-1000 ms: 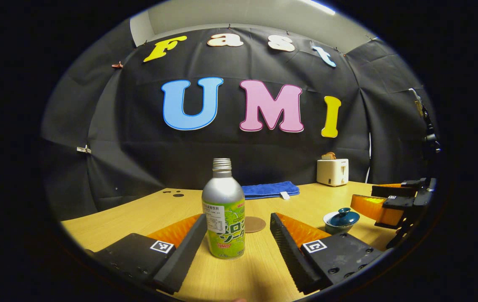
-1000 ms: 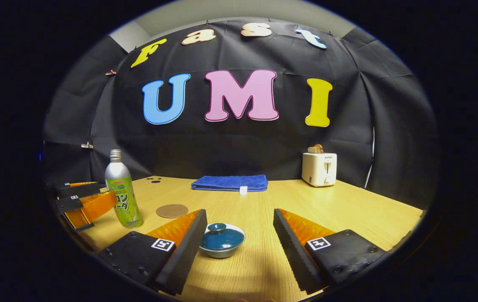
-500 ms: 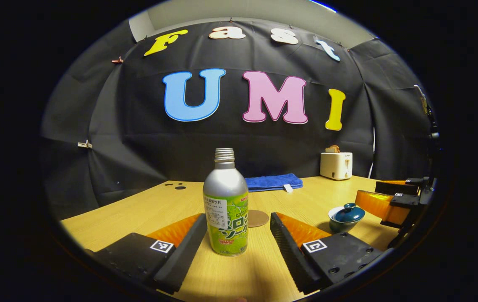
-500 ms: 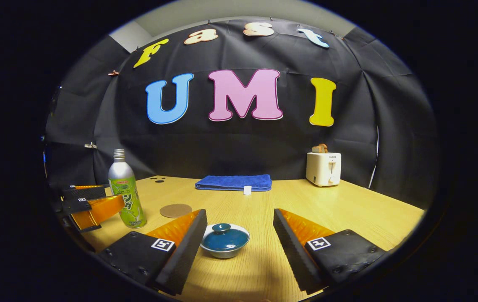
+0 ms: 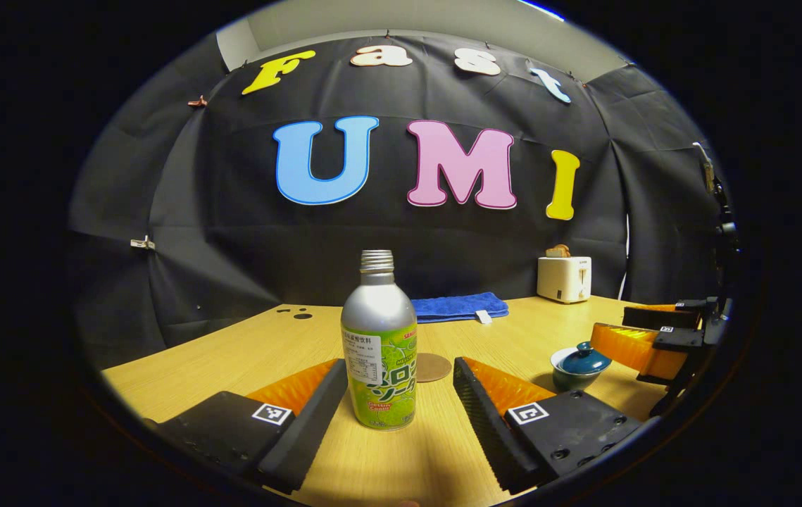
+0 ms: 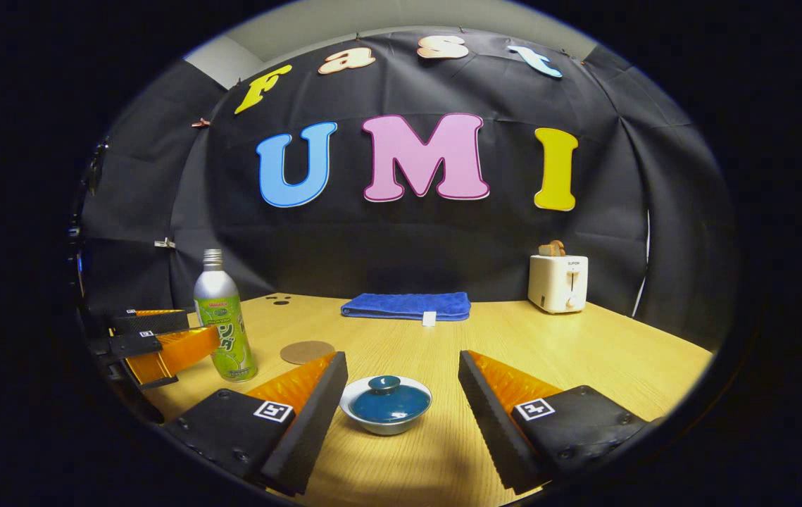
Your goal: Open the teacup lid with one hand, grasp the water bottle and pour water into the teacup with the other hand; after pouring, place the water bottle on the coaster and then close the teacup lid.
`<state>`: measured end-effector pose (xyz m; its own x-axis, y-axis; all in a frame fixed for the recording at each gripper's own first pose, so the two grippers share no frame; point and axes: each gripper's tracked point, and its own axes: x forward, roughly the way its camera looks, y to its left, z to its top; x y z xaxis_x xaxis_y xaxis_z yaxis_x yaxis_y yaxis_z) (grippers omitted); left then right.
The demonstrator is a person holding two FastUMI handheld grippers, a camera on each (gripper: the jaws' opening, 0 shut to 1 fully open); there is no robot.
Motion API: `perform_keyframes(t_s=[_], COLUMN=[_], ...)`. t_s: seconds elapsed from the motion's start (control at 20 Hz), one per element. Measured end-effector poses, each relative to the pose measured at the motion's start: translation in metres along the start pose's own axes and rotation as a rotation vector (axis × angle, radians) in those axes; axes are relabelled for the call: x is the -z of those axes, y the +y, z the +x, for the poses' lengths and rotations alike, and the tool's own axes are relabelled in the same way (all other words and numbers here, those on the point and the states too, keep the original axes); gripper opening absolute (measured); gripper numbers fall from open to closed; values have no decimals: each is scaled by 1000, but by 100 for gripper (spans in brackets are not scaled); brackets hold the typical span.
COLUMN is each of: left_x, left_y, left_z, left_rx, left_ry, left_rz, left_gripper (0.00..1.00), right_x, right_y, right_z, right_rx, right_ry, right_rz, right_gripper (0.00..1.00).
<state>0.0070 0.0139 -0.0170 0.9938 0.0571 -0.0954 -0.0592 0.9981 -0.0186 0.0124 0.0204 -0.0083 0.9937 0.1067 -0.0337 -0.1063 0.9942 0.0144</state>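
Both grippers, left [image 5: 401,401] & right [image 6: 401,405], spread wide; bottle [image 5: 378,352] smooth metal, slippery—grip mid-label; lid [image 6: 385,403] fragile, knob at 12.

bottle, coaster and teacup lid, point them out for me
bottle [image 5: 379,377], left gripper view, on its label
coaster [image 6: 307,351], right gripper view, on the middle of the disc
teacup lid [image 6: 387,403], right gripper view, on the dome below the knob

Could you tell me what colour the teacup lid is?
Dark teal blue; the teacup lid shows best in the right gripper view.
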Motion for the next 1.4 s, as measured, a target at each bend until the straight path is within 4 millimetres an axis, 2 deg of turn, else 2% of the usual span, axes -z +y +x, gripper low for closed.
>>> perform_keyframes(t_s=[0.1, 0.25, 0.3, 0.4, 0.5, 0.55, 0.65, 0.75, 0.8, 0.9, 1.0, 1.25, 1.4], left_x=[0, 1, 0, -1, -1, -1, -1, 0, -1, 0, 0, 1, 1], left_y=[-1, -2, -3, -2, -2, -2, -3, -3, -3, -3, -3, 1, 1], left_z=[0, 0, 0, 0, 0, 0, 0, 0, 0, 0, 0, 0, 1], left_rx=[6, 16, 16, 16, 16, 16, 16, 16, 16, 16, 16, -2, -7], left_ry=[-3, -4, -4, -5, -9, -12, -14, -11, -9, -5, -4, 1, 3], left_rz=[0, 1, 0, 0, 1, 1, 1, 1, 1, 0, 0, 0, -1], left_gripper=[95, 96, 95, 95, 95, 95, 96, 96, 95, 96, 96, 96, 96], right_x=[6, 12, 16, 26, 30, 30, 33, 35, 34, 32, 35, 31, 16], right_y=[-2, 12, 17, 17, 17, 18, 23, 22, 22, 19, 21, 22, 22], right_z=[8, 19, 22, 30, 36, 39, 38, 40, 40, 42, 43, 41, 41], right_rx=[3, -52, -65, -80, -89, -93, -103, -102, -103, -97, -99, -119, -120], right_ry=[36, 96, 125, 184, 219, 222, 234, 249, 245, 242, 244, 232, 200], right_rz=[-82, -147, -153, -166, -166, -157, -135, -131, -130, -125, -115, -80, -67], right_gripper=[98, 98, 95, 94, 84, 82, 74, 62, 52, 47, 34, 29, 29])
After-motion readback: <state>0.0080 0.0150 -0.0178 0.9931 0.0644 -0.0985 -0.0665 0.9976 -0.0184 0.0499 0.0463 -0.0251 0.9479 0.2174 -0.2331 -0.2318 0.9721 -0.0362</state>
